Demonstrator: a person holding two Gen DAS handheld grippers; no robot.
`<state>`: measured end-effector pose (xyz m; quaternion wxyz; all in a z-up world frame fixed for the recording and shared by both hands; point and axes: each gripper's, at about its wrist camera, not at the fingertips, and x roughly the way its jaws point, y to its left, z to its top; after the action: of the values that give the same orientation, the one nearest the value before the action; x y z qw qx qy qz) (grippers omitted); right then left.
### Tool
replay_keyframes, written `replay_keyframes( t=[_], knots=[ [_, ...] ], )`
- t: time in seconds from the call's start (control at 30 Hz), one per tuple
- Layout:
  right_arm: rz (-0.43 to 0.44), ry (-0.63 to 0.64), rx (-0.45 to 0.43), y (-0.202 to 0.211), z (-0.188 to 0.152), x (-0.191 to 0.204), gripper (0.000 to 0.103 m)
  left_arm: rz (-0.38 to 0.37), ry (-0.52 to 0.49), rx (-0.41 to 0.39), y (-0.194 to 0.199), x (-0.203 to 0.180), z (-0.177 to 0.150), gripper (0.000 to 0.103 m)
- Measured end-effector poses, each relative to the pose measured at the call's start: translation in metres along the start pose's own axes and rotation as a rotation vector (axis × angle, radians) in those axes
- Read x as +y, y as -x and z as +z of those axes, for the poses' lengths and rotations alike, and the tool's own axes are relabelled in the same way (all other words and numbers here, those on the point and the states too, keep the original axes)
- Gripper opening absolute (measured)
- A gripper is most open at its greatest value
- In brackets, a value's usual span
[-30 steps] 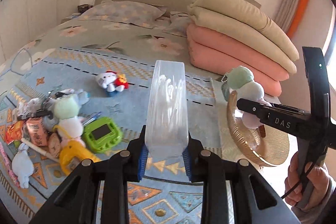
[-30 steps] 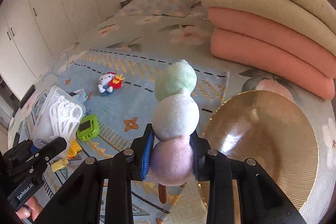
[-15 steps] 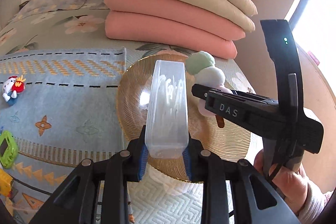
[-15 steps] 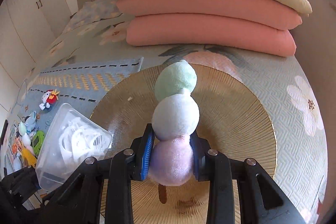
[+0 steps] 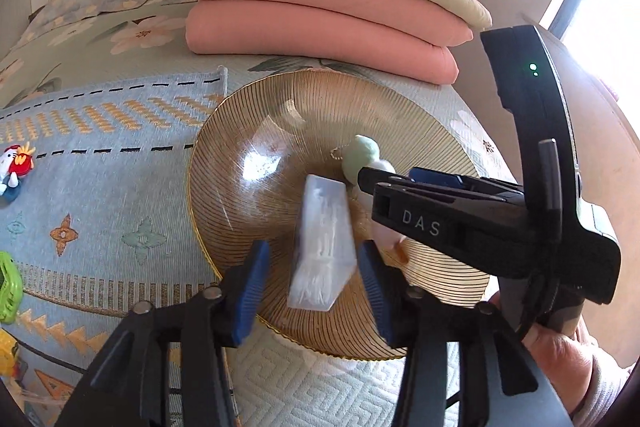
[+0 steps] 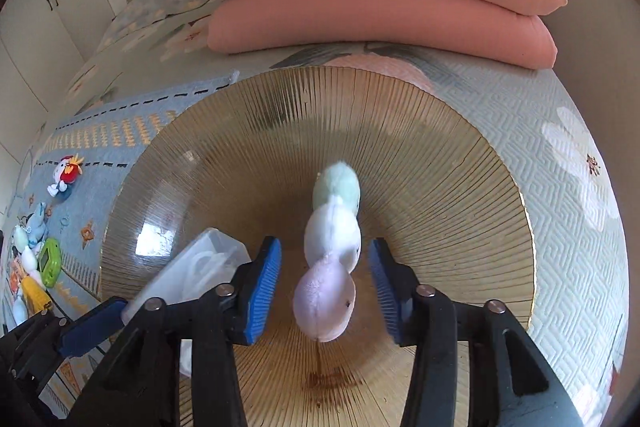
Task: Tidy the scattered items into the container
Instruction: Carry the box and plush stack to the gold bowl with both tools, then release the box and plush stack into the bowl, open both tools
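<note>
Both wrist cameras are looking steeply down along their own fingers, close over the gold ribbed bowl (image 5: 280, 131) at the bed's corner. The left view is facing in from the bowl's left edge, the right view (image 6: 460, 163) from dead centre; they're sharing the bowl and folded quilts (image 5: 320, 27).

The bed (image 5: 400, 391) carries a blue patterned mat (image 5: 104, 163) and a golden ribbed bowl (image 5: 280, 115). Folded quilts (image 5: 320, 11) are stacked behind the bowl. Small toys (image 6: 66, 175) lie on the mat.

Glossy ribbed amber glass bowl (image 6: 460, 187), clear plastic box (image 5: 324, 243), soft plush toy (image 6: 332, 243), woven cloth mat (image 5: 100, 187)
</note>
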<state>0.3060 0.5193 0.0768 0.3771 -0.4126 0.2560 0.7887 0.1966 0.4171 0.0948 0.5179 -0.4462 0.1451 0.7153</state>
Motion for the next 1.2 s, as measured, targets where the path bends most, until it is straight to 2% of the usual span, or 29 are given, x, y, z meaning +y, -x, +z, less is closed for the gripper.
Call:
replay_keyframes(
  t=[0.07,0.13,0.2,0.27,0.33,0.37,0.5,0.6,0.73,0.8,0.97,1.03,1.1,1.2],
  knots=[
    [-0.025,0.001,-0.058,0.011,0.000,0.001,0.076,-0.019,0.005,-0.020,0.009,0.003,-0.002,0.054],
    [-0.111,-0.006,-0.150,0.023,0.003,0.000,0.078,-0.018,0.013,-0.035,0.018,0.009,-0.004,0.054],
    [-0.295,-0.008,-0.270,0.033,0.001,-0.002,0.082,-0.023,0.023,-0.054,0.033,0.018,-0.012,0.054],
    [-0.489,-0.002,-0.367,0.037,-0.002,-0.007,0.082,-0.002,0.032,-0.062,0.047,0.031,-0.022,0.054],
    [-0.624,-0.011,-0.445,0.038,-0.004,-0.012,0.082,0.021,0.046,-0.071,0.062,0.048,-0.032,0.054],
    [-0.669,-0.020,-0.459,0.035,-0.005,-0.015,0.083,0.038,0.055,-0.076,0.070,0.057,-0.037,0.054],
    [-0.815,-0.042,-0.425,0.024,-0.004,-0.019,0.083,0.098,0.106,-0.094,0.103,0.094,-0.060,0.055],
    [-0.904,-0.018,-0.457,0.028,-0.007,-0.015,0.083,0.124,0.162,-0.111,0.125,0.121,-0.078,0.055],
    [-0.903,-0.035,-0.440,0.029,-0.009,-0.015,0.083,0.134,0.271,-0.161,0.149,0.156,-0.100,0.055],
    [-0.892,-0.061,-0.404,0.023,-0.008,-0.021,0.083,0.138,0.320,-0.190,0.159,0.171,-0.111,0.055],
    [-0.831,-0.236,-0.295,0.014,-0.006,-0.052,0.083,0.153,0.401,-0.220,0.173,0.197,-0.131,0.055],
    [-0.784,-0.298,-0.280,0.016,-0.004,-0.061,0.083,0.151,0.435,-0.233,0.178,0.205,-0.138,0.059],
    [-0.770,-0.334,-0.264,0.016,-0.001,-0.066,0.083,0.148,0.470,-0.255,0.182,0.214,-0.145,0.067],
    [-0.781,-0.356,-0.229,0.009,-0.002,-0.064,0.083,0.131,0.510,-0.285,0.189,0.226,-0.152,0.067]
  ],
)
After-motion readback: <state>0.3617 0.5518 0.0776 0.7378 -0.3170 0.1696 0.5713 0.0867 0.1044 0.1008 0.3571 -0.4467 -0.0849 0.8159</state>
